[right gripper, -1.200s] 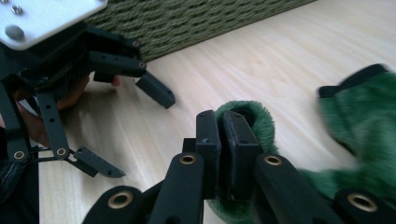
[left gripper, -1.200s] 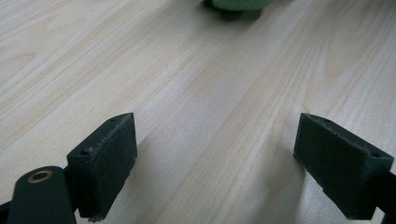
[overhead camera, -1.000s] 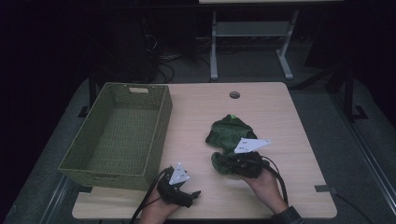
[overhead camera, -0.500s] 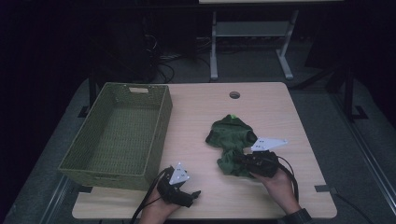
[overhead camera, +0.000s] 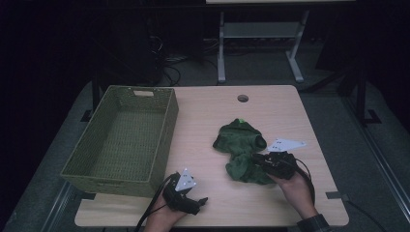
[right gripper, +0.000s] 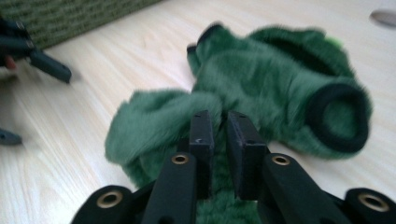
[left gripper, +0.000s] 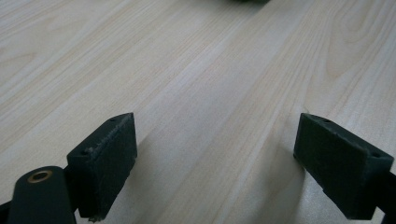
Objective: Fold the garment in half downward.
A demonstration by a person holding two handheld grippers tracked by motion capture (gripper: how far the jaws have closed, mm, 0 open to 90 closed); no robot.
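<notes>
right claw (right gripper: 218,135) nearly closed, pinching fold of green fleece garment (right gripper: 280,88), likely to drag or lift it toward basket. garment lies crumpled on right half of surface (overhead camera: 208,111), near front edge, well apart from basket. left claw (left gripper: 215,154) wide open, nothing between pads, resting low on bare wood near front edge, probably parked until needed. olive woven basket (overhead camera: 123,140) sits on left side, looks empty. no readable writing or labels on anything.
</notes>
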